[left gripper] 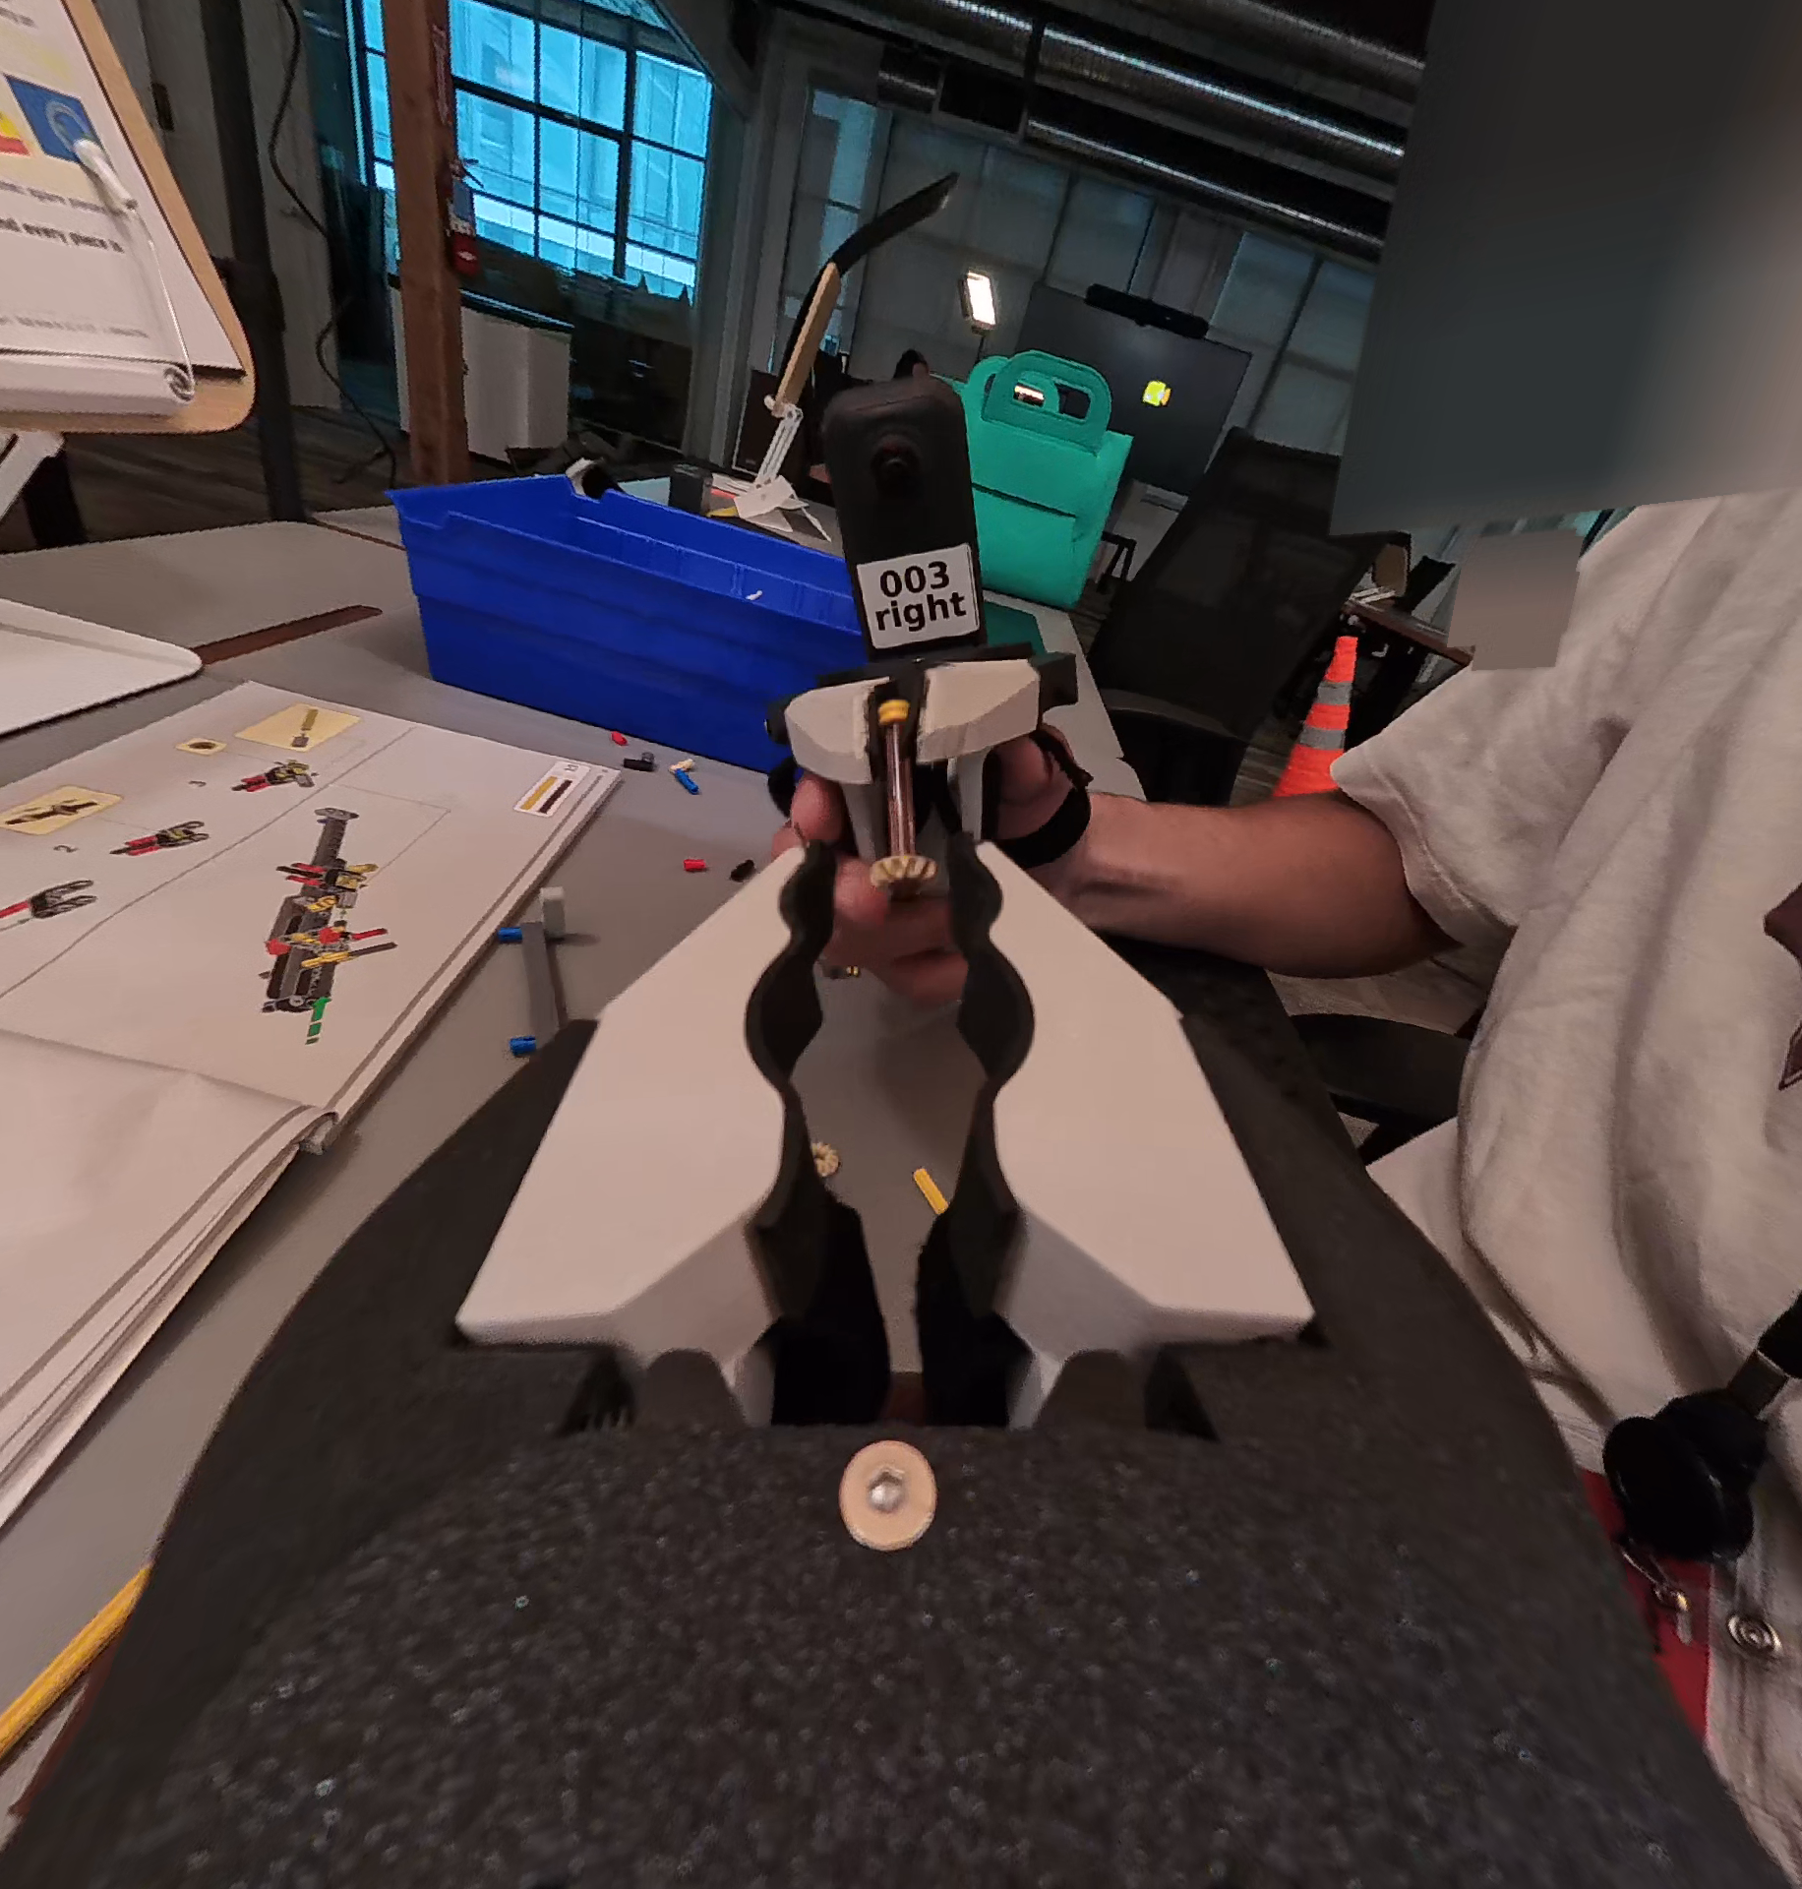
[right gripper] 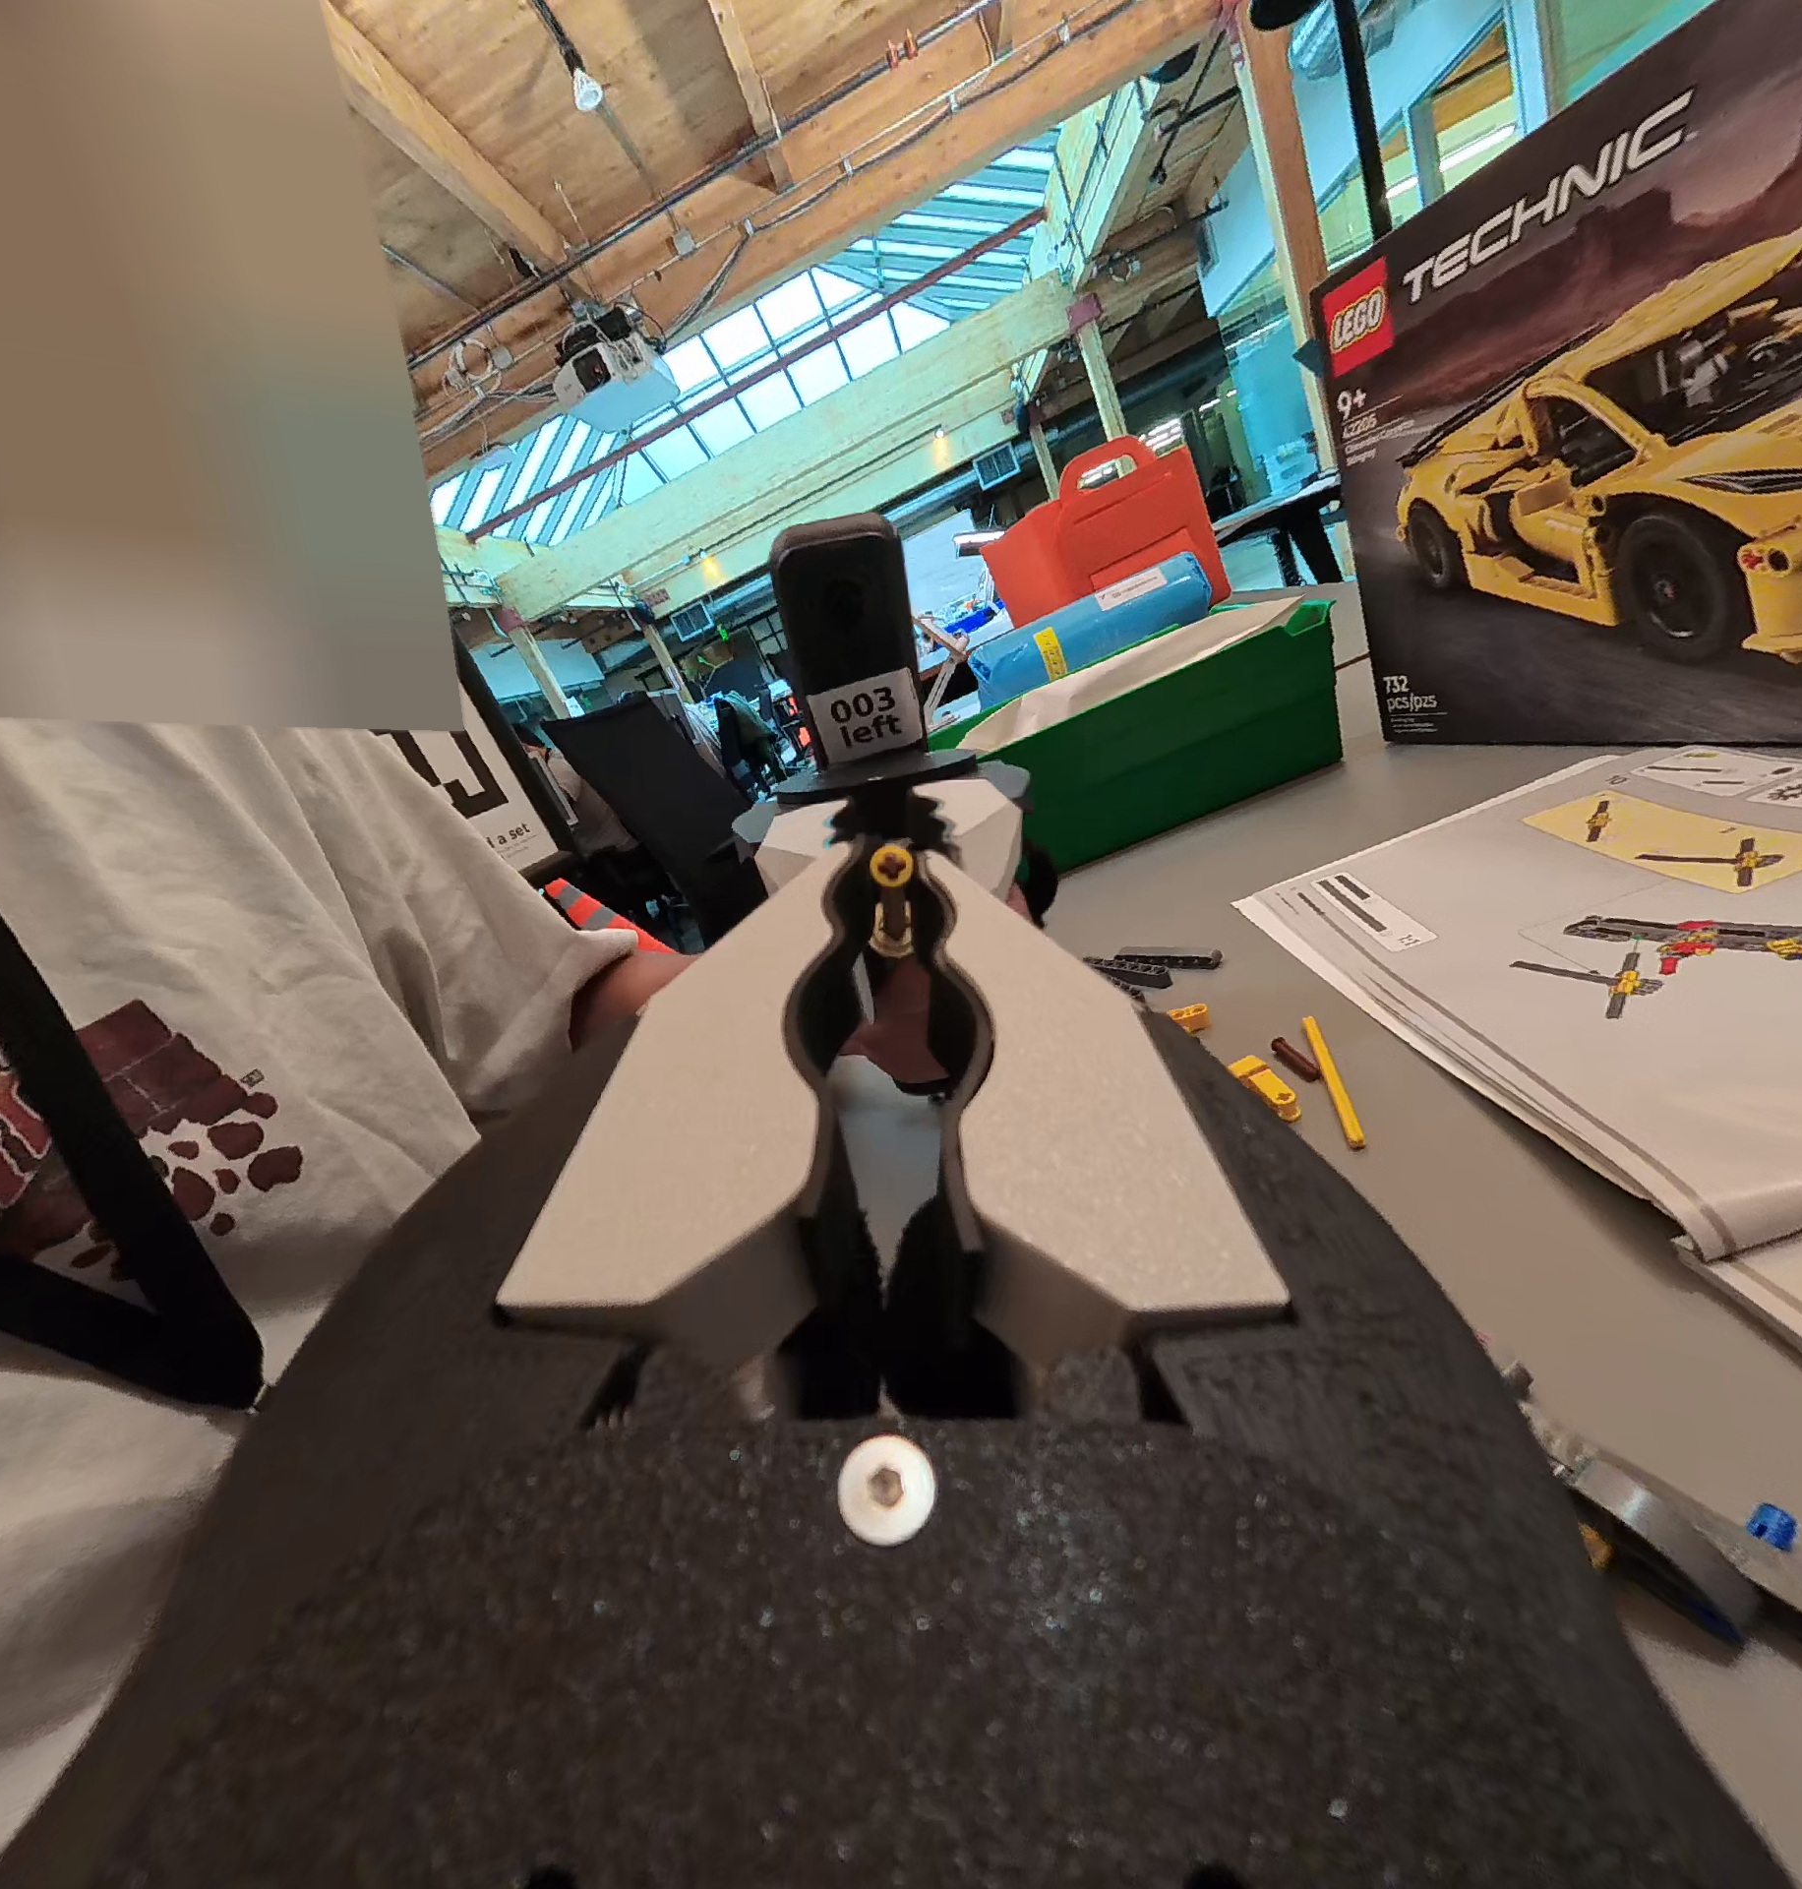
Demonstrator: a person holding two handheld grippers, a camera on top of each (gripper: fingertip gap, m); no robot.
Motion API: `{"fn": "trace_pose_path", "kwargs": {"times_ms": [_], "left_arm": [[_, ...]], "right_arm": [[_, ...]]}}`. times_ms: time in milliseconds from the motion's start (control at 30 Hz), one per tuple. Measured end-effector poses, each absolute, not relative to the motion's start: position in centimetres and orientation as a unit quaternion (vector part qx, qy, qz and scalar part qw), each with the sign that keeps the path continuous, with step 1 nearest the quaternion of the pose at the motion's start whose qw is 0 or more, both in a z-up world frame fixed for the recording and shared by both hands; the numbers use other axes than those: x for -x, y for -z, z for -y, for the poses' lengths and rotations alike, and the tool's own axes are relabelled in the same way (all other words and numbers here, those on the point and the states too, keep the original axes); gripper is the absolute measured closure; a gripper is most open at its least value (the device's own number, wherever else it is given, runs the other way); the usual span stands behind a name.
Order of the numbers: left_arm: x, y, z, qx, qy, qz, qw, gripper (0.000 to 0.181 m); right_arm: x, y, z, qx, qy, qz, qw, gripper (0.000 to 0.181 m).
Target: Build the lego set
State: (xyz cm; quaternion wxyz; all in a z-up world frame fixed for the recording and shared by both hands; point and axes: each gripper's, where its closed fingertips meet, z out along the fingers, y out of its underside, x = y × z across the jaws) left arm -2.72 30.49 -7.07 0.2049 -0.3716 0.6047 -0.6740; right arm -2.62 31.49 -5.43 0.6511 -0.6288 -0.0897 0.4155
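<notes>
Here, the grey table (left gripper: 263,1257) lies under the left tongs (left gripper: 892,869), spread around a tan gear (left gripper: 902,872) on a brown axle (left gripper: 897,787). The right tongs (right gripper: 892,869) pinch that axle's yellow-capped end. Left of them lies an open instruction booklet (left gripper: 212,920) — beyond, a blue bin (left gripper: 611,603), contents hidden. Behind the right tongs, a green tray (right gripper: 1183,736) holds white paper and a blue packet (right gripper: 1101,624).
</notes>
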Motion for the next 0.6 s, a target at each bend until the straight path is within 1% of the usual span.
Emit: {"fn": "trace_pose_path", "kwargs": {"times_ms": [67,133,267,400,600], "left_arm": [[2.8,7.3,-30.3,0.37,0.674,-0.609,0.195,0.16],[2.9,7.5,-29.8,0.363,0.672,-0.616,0.191,0.169],[2.8,8.0,-29.9,0.368,0.653,-0.632,0.196,0.169],[3.0,8.1,-30.0,0.354,0.624,-0.657,0.231,0.17],[3.1,8.0,-29.8,0.351,0.619,-0.66,0.24,0.17]], "right_arm": [[2.9,5.6,-31.5,0.632,-0.414,0.094,0.649,0.176],[3.1,5.7,-31.5,0.634,-0.412,0.1,0.647,0.176],[3.0,6.3,-31.5,0.647,-0.404,0.105,0.638,0.176],[3.1,7.2,-31.1,0.67,-0.386,0.13,0.621,0.176],[3.2,6.9,-31.0,0.664,-0.392,0.128,0.624,0.176]]}}
